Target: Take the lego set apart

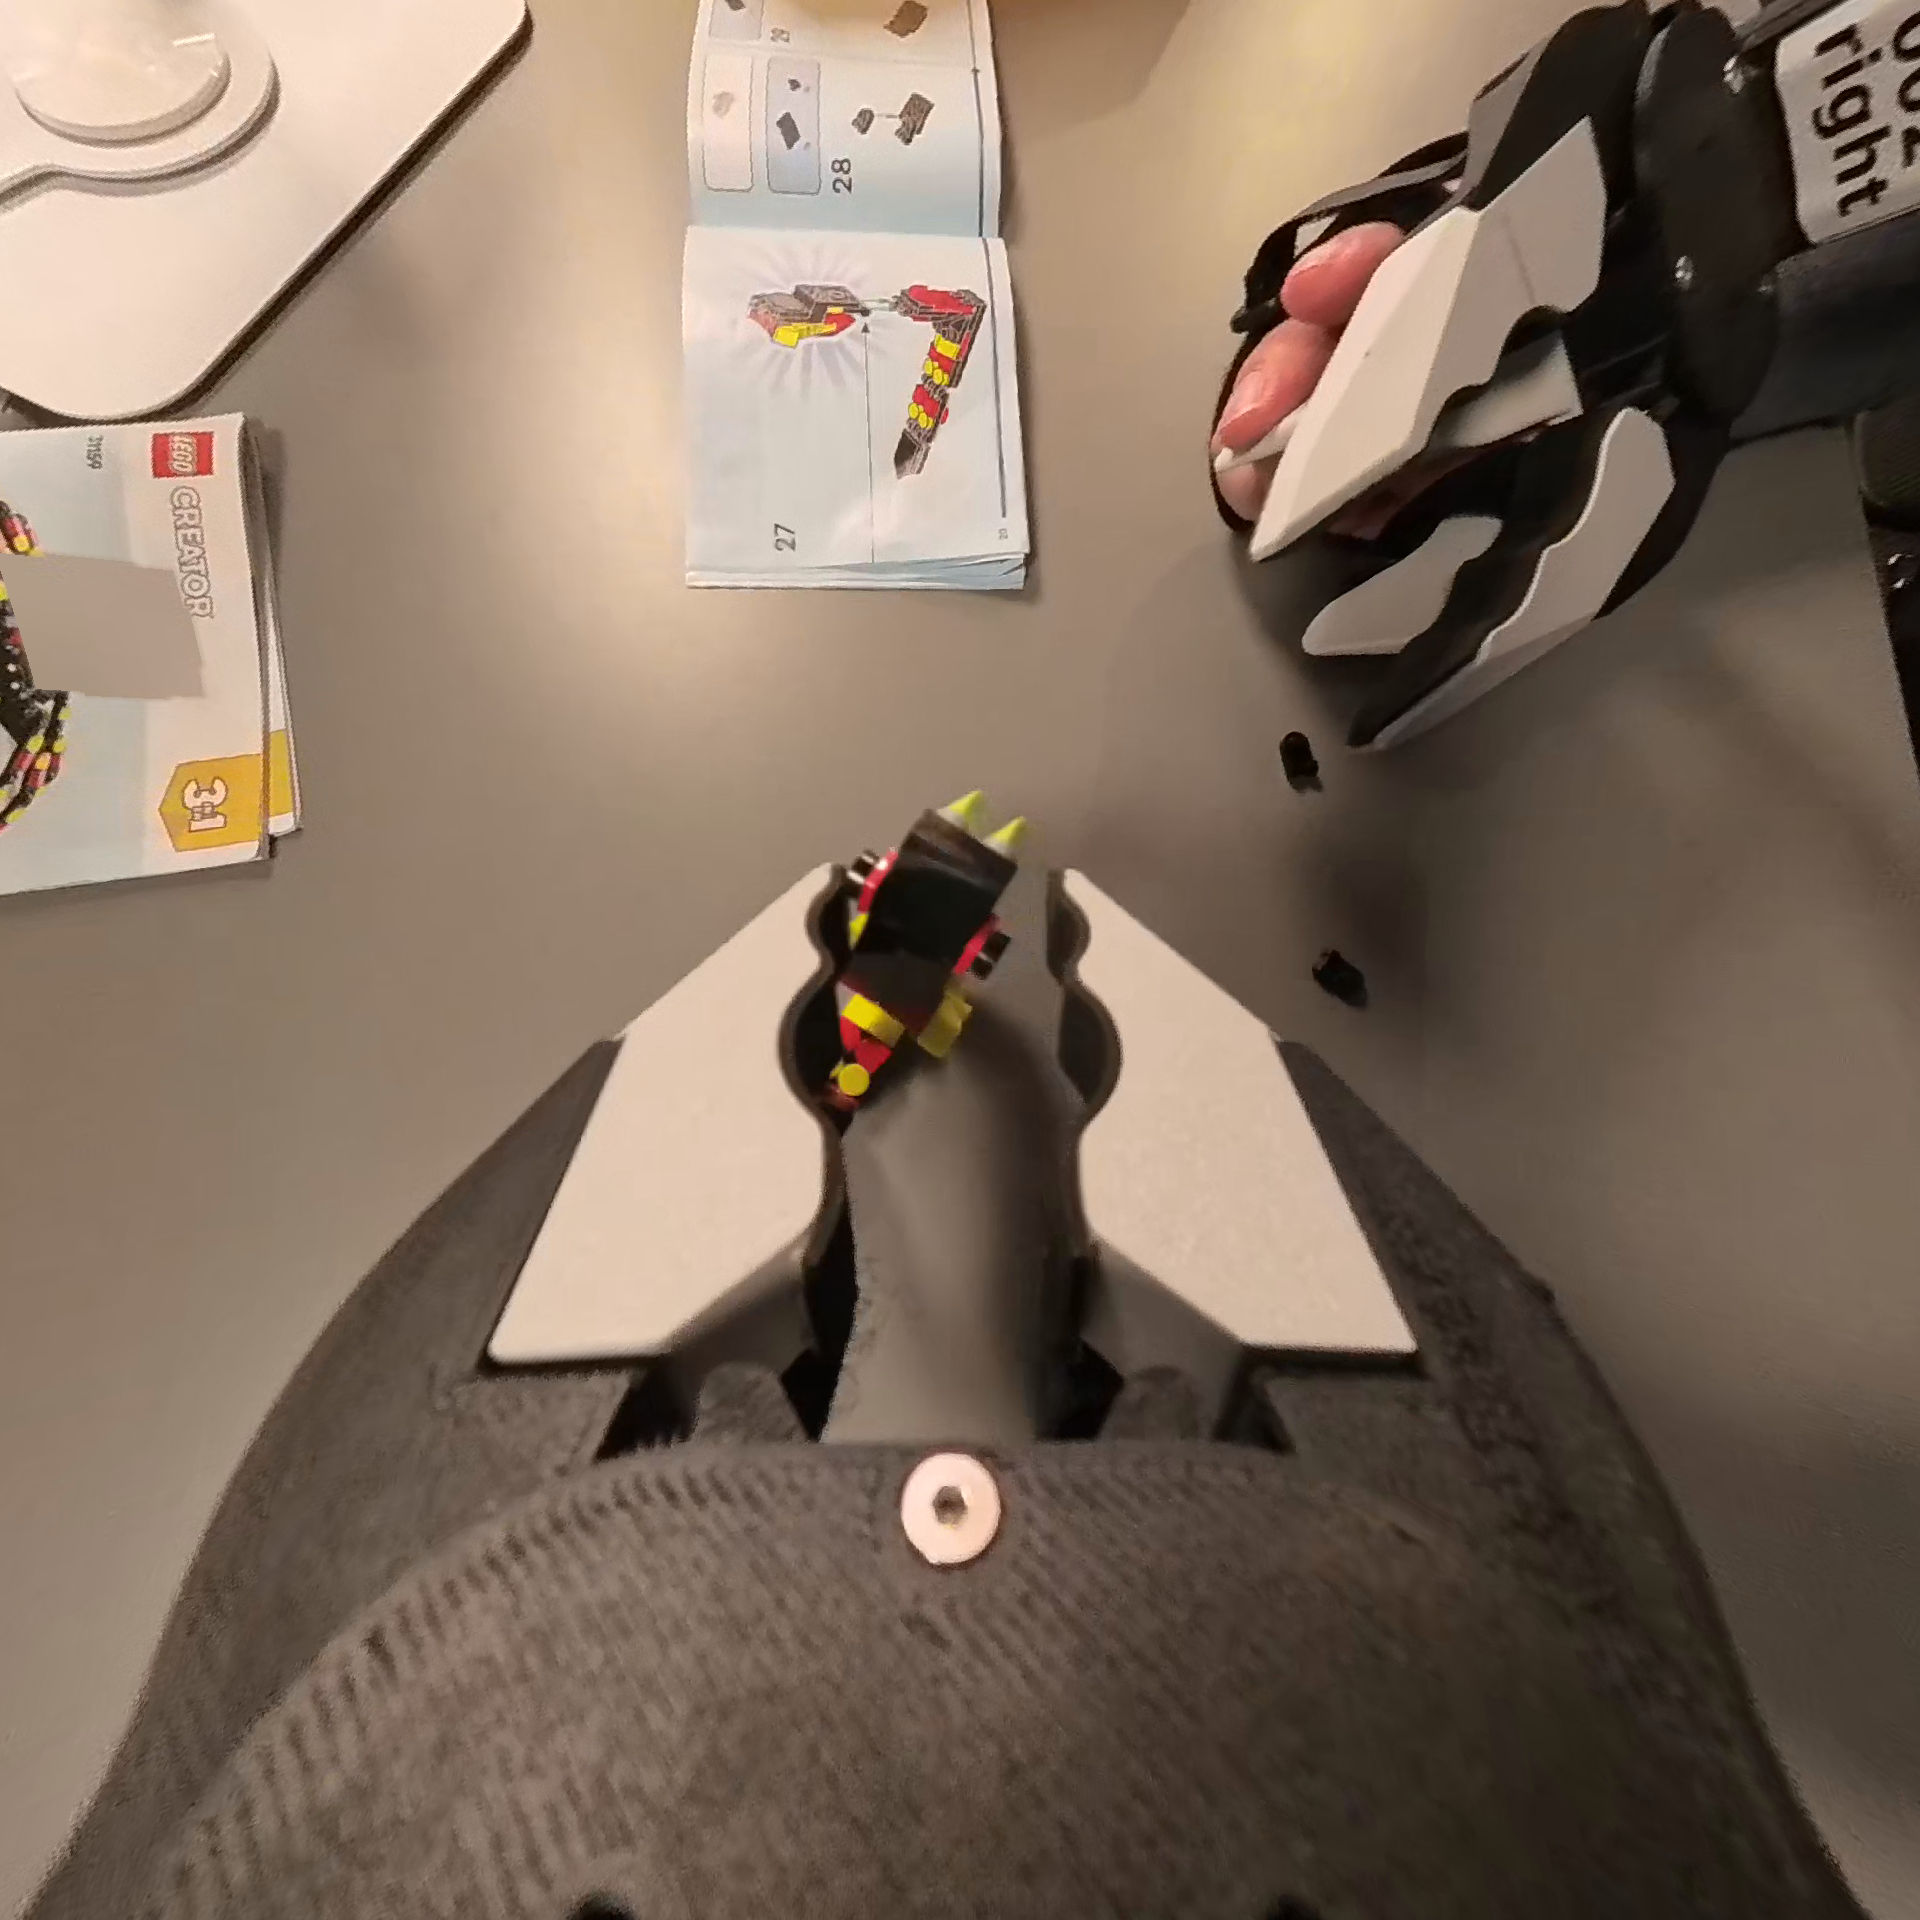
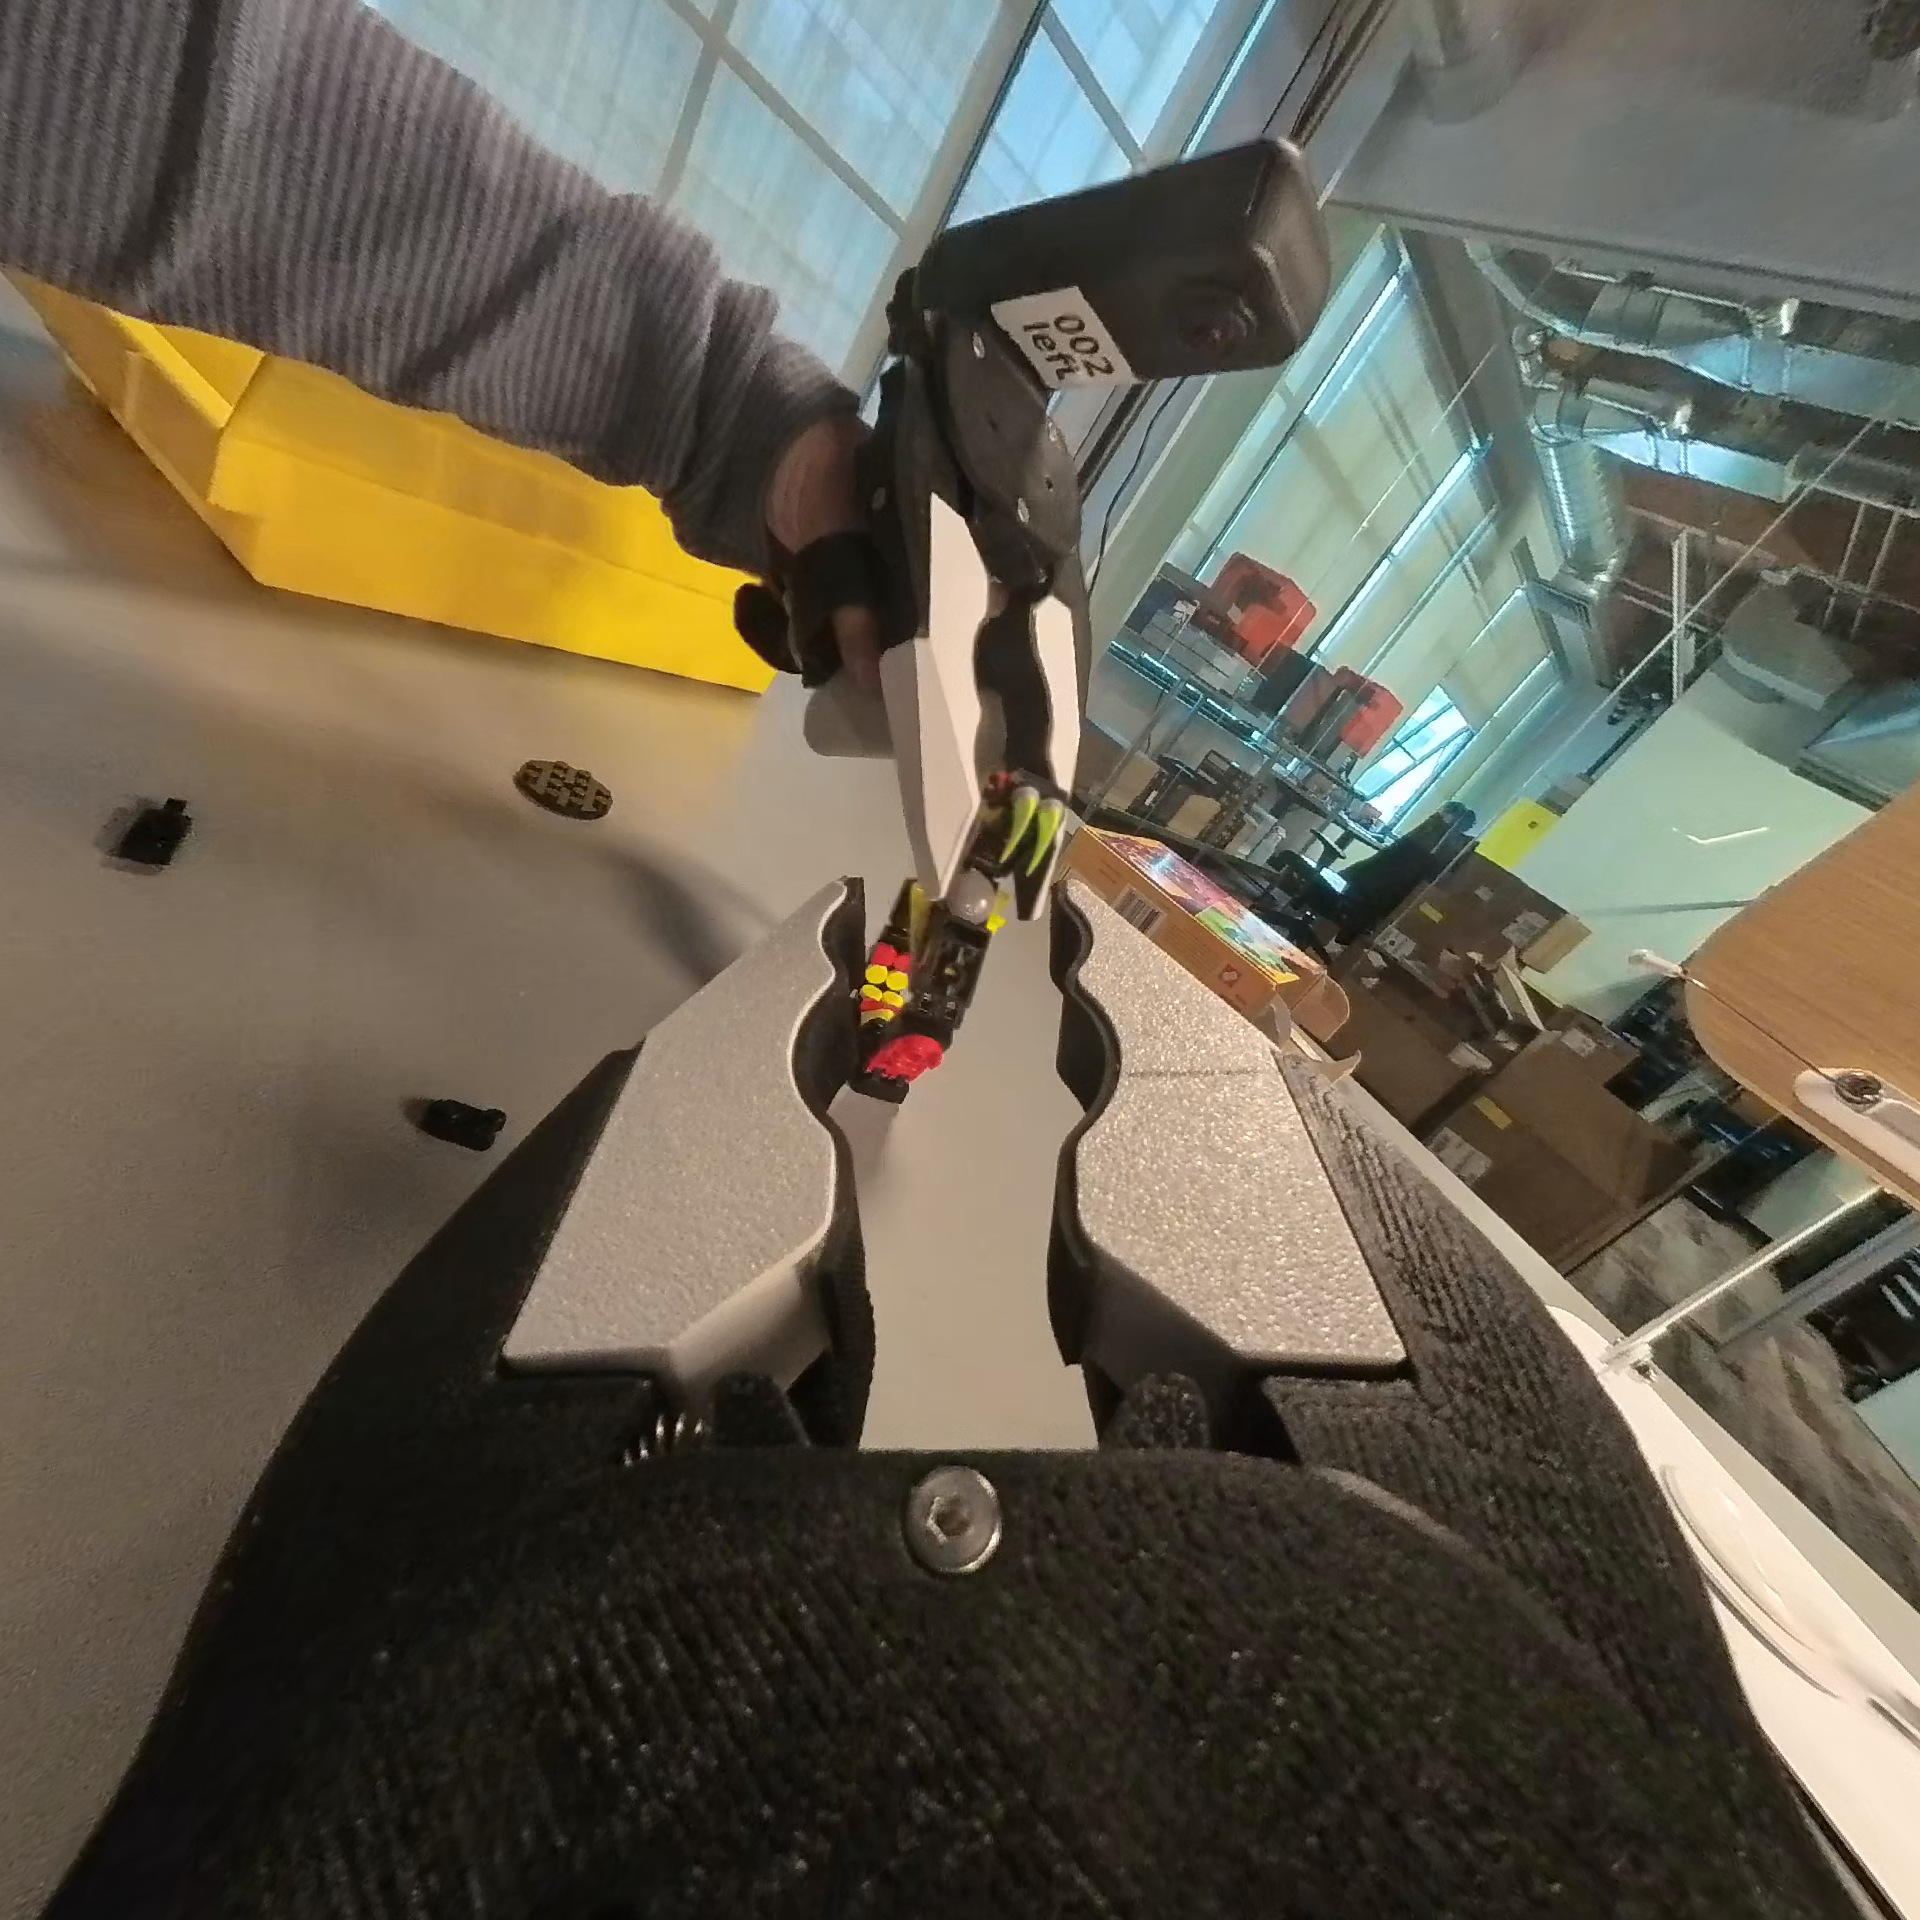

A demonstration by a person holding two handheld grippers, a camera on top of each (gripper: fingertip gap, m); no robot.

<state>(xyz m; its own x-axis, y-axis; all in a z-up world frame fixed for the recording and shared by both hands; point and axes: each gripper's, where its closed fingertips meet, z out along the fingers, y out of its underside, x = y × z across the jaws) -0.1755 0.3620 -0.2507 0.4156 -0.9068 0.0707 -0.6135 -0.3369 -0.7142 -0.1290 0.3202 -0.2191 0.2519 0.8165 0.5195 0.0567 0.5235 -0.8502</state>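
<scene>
Grey bench (image 1: 540, 644) under both cams, big windows and shelving way off behind in the right wrist view. Progress check: partway, I'd judge. Two small black bits (image 1: 1299, 758) (image 1: 1338, 975) lie loose on the bench near the right tongs, a dark round studded plate (image 2: 563, 790) sits further out, but the main lego model (image 1: 914, 956) is mostly in one chunk, so plenty left to pull off.

Now the tongs. Left tongs (image 1: 940, 883): narrow gap, and the model's spiked end is lodged between the tips; black body w/ red and yellow studs, lime spikes poking past the tips. In the right wrist view the model is off the bench, carried by that left pair, its studded tail (image 2: 914, 997) hanging down.

Right tongs (image 2: 956, 899): spread apart, jaws clearly parted. The tail end lies between them, right against the left-hand finger (image 2: 727, 1091); touching or just beside, can't tell. No pinch yet by the look of it.

Outward: open instruction booklet (image 1: 852, 416) ahead, closed booklet (image 1: 156, 644) at the left edge, white tray-like stand (image 1: 312, 156) top left. Yellow bin (image 2: 416, 499) behind a grey striped sleeve (image 2: 364, 229), colourful box (image 2: 1195, 904) at the bench's far edge.
</scene>
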